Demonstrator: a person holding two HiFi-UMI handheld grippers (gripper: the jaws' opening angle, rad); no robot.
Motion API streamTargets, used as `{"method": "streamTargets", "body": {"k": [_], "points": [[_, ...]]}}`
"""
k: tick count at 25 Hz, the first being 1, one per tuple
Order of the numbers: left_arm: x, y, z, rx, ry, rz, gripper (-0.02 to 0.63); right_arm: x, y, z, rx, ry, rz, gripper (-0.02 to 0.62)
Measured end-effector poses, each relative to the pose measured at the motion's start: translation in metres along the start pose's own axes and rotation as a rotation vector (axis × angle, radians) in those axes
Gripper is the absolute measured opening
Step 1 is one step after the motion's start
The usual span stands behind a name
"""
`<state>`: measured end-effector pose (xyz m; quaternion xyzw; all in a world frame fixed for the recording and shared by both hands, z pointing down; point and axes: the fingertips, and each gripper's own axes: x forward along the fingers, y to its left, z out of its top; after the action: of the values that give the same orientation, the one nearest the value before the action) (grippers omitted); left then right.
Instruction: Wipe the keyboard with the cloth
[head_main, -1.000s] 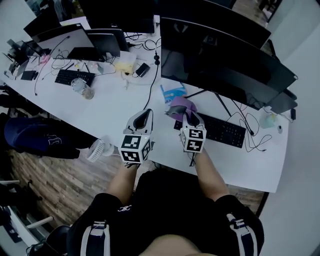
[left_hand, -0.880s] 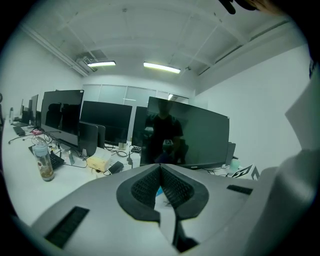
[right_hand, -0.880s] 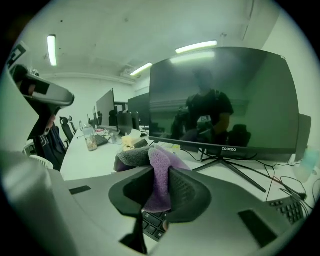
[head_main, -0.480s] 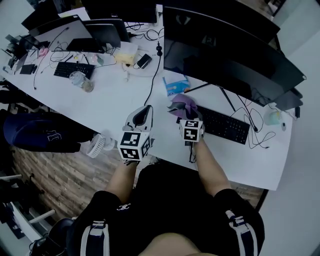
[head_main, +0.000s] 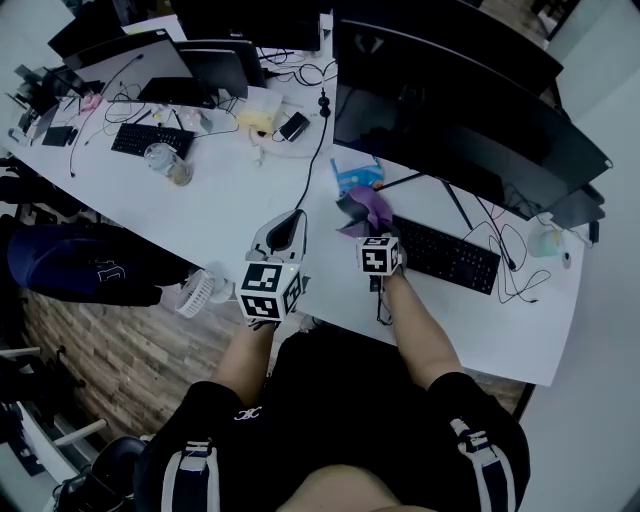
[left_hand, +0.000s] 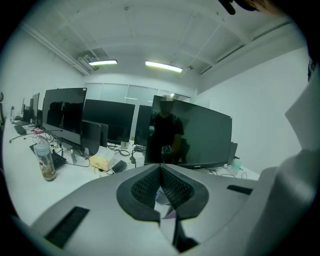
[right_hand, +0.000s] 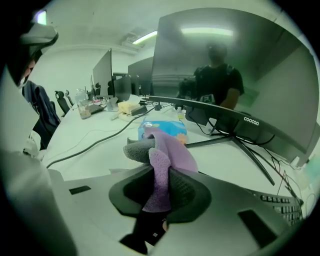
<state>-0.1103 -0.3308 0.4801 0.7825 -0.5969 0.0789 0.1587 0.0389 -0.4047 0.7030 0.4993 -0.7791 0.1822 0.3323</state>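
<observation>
A black keyboard (head_main: 440, 254) lies on the white desk (head_main: 220, 205) in front of a large dark monitor (head_main: 450, 110). My right gripper (head_main: 368, 226) is shut on a purple and grey cloth (head_main: 362, 209), held just off the keyboard's left end. In the right gripper view the cloth (right_hand: 165, 160) bunches up between the jaws of the right gripper (right_hand: 161, 186), and only a corner of the keyboard (right_hand: 285, 204) shows at the lower right. My left gripper (head_main: 284, 229) hovers over bare desk to the left; in its own view the left gripper (left_hand: 161, 186) is shut and holds nothing.
A blue packet (head_main: 352, 175) lies beyond the cloth. A black cable (head_main: 310, 165) runs across the desk. A second keyboard (head_main: 145, 141), a cup (head_main: 160, 160), a yellow box (head_main: 262, 108) and wires crowd the far left. A small fan (head_main: 198, 292) hangs at the desk's near edge.
My right gripper has moved the cloth further away from me, up past the keyboard's left end toward the blue packet. The left gripper has stayed almost in place.
</observation>
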Motion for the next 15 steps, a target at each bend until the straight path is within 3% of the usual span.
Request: {"method": "streamTargets", "body": {"k": [5,15], "points": [[-0.004,0.003,0.001,-0.002,-0.01,-0.001,0.012,0.005,0.002,-0.003,-0.076,0.025,-0.002,0.092],[-0.007,-0.016,0.009,0.008,-0.03,-0.048,0.012,0.002,0.001,-0.007,-0.073,0.068,-0.007,0.092]]}}
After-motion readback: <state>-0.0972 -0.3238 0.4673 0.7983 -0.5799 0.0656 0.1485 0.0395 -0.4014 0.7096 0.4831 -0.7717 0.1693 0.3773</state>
